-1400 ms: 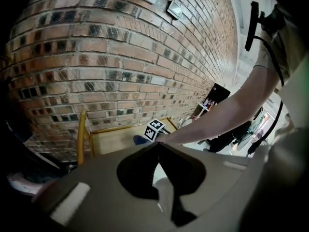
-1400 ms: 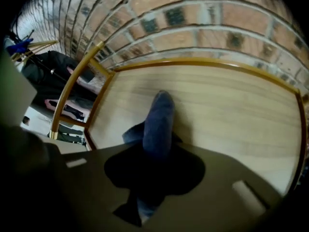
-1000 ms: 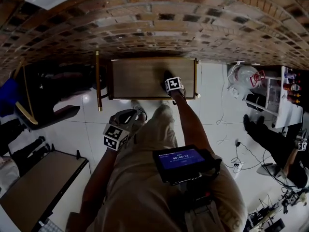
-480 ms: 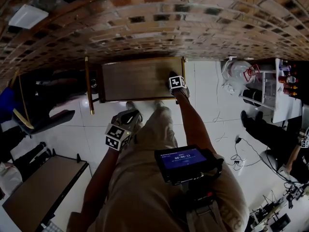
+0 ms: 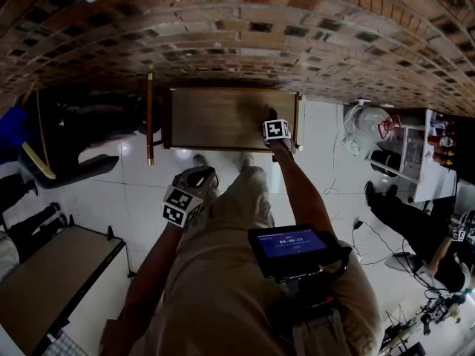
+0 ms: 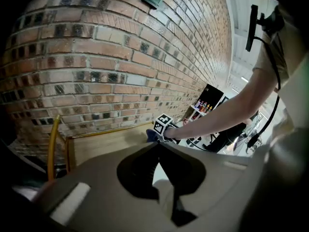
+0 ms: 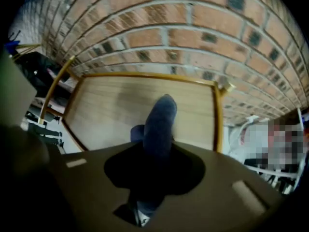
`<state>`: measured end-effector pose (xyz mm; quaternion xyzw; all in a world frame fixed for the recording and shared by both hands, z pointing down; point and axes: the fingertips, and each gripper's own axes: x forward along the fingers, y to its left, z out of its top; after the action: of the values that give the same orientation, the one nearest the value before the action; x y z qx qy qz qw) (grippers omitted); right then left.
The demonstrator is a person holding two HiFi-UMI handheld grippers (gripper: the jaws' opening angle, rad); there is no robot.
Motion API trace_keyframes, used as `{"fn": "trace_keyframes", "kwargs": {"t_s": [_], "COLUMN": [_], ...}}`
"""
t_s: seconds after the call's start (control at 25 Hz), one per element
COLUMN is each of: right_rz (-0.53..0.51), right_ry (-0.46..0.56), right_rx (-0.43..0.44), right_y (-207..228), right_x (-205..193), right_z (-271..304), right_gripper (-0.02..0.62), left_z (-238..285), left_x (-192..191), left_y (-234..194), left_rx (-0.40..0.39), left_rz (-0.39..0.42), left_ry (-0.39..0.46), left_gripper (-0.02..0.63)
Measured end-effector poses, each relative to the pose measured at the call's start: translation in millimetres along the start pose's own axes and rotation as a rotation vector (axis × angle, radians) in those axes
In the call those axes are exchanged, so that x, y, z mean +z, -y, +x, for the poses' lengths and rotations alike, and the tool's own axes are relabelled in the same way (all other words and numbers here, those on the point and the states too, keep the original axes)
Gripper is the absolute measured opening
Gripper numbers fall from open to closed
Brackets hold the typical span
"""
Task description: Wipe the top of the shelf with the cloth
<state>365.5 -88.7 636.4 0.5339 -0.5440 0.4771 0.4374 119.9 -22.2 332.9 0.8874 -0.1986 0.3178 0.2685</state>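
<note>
The shelf's wooden top (image 5: 215, 117) with its gold rim stands against the brick wall. My right gripper (image 5: 276, 130) rests near the top's front right corner, shut on a dark blue cloth (image 7: 161, 120). In the right gripper view the cloth sticks out past the jaws and lies on the wood (image 7: 111, 105). My left gripper (image 5: 185, 195) hangs low by the person's left leg, over the white floor and short of the shelf. Its jaws look shut with nothing between them. From the left gripper view, the right gripper's marker cube (image 6: 162, 124) and the cloth (image 6: 151, 136) show on the shelf.
The brick wall (image 5: 245, 43) runs behind the shelf. A dark chair (image 5: 74, 143) stands to the left and a table (image 5: 52, 288) at lower left. On the right are a white bag (image 5: 364, 124), a rack of bottles (image 5: 438, 143), floor cables (image 5: 356, 221) and a seated person (image 5: 415, 228).
My right gripper with the cloth has slid a little to the right along the shelf top, towards its right rim. The left gripper has stayed by the leg.
</note>
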Motion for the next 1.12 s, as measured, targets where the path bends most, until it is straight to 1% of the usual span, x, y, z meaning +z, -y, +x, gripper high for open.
{"fn": "trace_keyframes", "kwargs": {"t_s": [0.08,0.32,0.44,0.56,0.72,0.8,0.84,0.92,1.0,1.12], "right_rz": [-0.045,-0.156,-0.209,-0.264,-0.316,-0.321,-0.324,-0.324,-0.309,-0.313], "right_ry": [0.008,0.031,0.027,0.029,0.006,-0.018,-0.031,-0.041,-0.047,-0.040], "right_rx": [0.051,0.301,0.375,0.450,0.493,0.489,0.476,0.449,0.458,0.443], "right_y": [-50,-236,-311,-372,-445,-469,-474,-474,-470,-452], "right_x": [10,37,42,44,42,40,40,41,40,36], "right_z": [-4,8,14,18,31,44,52,65,67,66], "right_gripper": [0.089,0.089,0.089,0.089,0.089,0.089,0.089,0.089,0.089,0.089], "left_z": [-14,-64,-87,-105,-136,-151,-156,-161,-162,-157], "left_x": [-9,-38,-54,-68,-97,-111,-116,-123,-128,-130], "left_y": [-14,-66,-90,-106,-131,-146,-151,-158,-162,-158], "left_rx": [0.009,0.037,0.057,0.089,0.118,0.123,0.127,0.132,0.134,0.126], "left_rz": [-0.013,-0.028,-0.028,-0.038,-0.061,-0.075,-0.081,-0.092,-0.099,-0.102], "left_ry": [0.005,0.023,0.022,0.024,0.015,0.006,0.001,-0.009,-0.016,-0.020], "left_gripper": [0.005,0.005,0.005,0.005,0.005,0.005,0.005,0.005,0.005,0.005]}}
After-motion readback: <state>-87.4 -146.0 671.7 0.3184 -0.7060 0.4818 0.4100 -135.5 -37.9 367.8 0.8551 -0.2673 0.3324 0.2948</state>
